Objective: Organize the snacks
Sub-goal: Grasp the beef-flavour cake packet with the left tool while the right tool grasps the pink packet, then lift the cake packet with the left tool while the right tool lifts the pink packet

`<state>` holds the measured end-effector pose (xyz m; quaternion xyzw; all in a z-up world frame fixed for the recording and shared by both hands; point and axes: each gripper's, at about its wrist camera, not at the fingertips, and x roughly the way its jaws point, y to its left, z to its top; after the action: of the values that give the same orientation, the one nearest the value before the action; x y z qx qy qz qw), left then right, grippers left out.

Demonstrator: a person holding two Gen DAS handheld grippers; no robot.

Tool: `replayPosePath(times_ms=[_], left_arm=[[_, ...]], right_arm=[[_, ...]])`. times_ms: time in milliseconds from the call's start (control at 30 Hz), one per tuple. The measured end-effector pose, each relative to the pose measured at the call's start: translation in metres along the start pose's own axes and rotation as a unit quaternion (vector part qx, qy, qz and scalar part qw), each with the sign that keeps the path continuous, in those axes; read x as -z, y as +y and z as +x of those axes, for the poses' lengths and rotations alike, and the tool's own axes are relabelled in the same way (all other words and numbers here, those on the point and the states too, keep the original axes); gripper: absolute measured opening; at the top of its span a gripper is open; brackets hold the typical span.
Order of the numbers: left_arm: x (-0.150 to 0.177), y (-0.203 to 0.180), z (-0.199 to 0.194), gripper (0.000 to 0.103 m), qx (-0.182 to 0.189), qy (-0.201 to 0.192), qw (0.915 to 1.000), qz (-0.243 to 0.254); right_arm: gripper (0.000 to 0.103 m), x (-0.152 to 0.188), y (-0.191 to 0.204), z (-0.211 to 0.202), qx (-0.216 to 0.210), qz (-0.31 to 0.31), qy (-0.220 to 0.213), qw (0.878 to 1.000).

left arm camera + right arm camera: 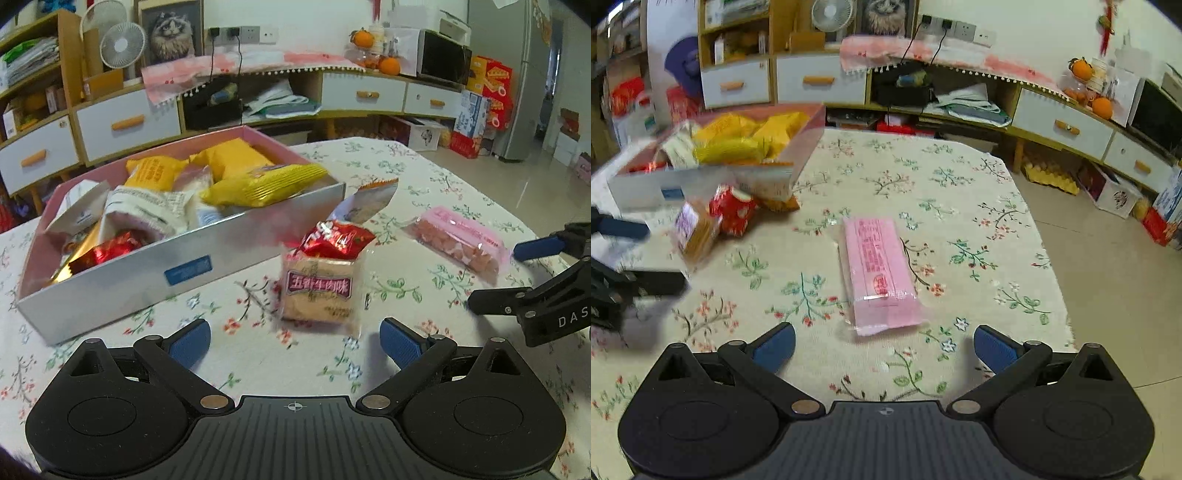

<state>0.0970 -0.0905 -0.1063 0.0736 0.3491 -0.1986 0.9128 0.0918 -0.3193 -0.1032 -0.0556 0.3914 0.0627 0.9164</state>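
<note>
- A table (979, 192) under a cream cloth printed with flowering sprigs fills the lower part of both views; its far right corner ends over a pale tiled floor.
- Behind it, along the top of the frames, runs a low cabinet (364, 94) with white drawers and orange handles, plus a desk fan (123, 45), a framed cat picture (171, 31), oranges (389, 65) and a microwave (443, 59).
- A shallow box (147, 269) with a grey outer wall and pink lining sits at centre left of the left wrist view, heaped with yellow, white and red snack packets.
- Just outside the box's near right corner stands a cracker pack (319, 291), upright and leaning slightly, purple label facing the camera, with a red wrapper (334, 240) and another packet behind it, touching the box.
- A pink packet (879, 273) lies flat in the middle of the right wrist view, long axis running from the lower frame edge up toward the far side, tilted a little left at the top. Bare cloth surrounds it.
- The left gripper (295, 341) has its blue-padded fingers spread wide and empty, the cracker pack just ahead between them.
- The right gripper (884, 347) is likewise wide open and holds nothing, the pink packet's near end just ahead between its pads.
- Each gripper shows at the other view's edge, blurred.
</note>
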Motion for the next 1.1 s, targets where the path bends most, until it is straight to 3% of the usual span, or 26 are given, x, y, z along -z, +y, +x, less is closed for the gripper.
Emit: replayPosePath(times_ms=[267,467,533,600,767,1100], left_arm=[[-0.003,-0.006,0.008,0.094,0.005,-0.023,0.9997,0.002],[-0.008,0.001,0.006,0.069,0.015,-0.032,0.9993,-0.014],[-0.009,0.001,0.005,0.052,0.019,-0.032,0.9992,-0.014],[-0.009,0.001,0.004,0.047,0.025,-0.032,0.9991,-0.013],[-0.011,0.001,0.001,0.041,0.030,-0.026,0.9991,-0.015],[-0.012,0.000,-0.005,0.039,0.020,-0.005,0.9996,-0.020]], right_arm=[[0.079,-0.002,-0.005,0.008,-0.011,0.023,-0.013,1.000],[0.079,-0.007,-0.004,0.011,-0.006,0.020,-0.016,1.000],[0.077,-0.008,-0.003,0.012,-0.003,0.018,-0.016,1.000],[0.075,-0.009,-0.002,0.011,-0.002,0.014,-0.017,1.000],[0.054,-0.013,0.003,0.009,-0.006,0.005,-0.021,1.000],[0.026,-0.016,0.009,0.005,-0.014,-0.008,-0.026,1.000]])
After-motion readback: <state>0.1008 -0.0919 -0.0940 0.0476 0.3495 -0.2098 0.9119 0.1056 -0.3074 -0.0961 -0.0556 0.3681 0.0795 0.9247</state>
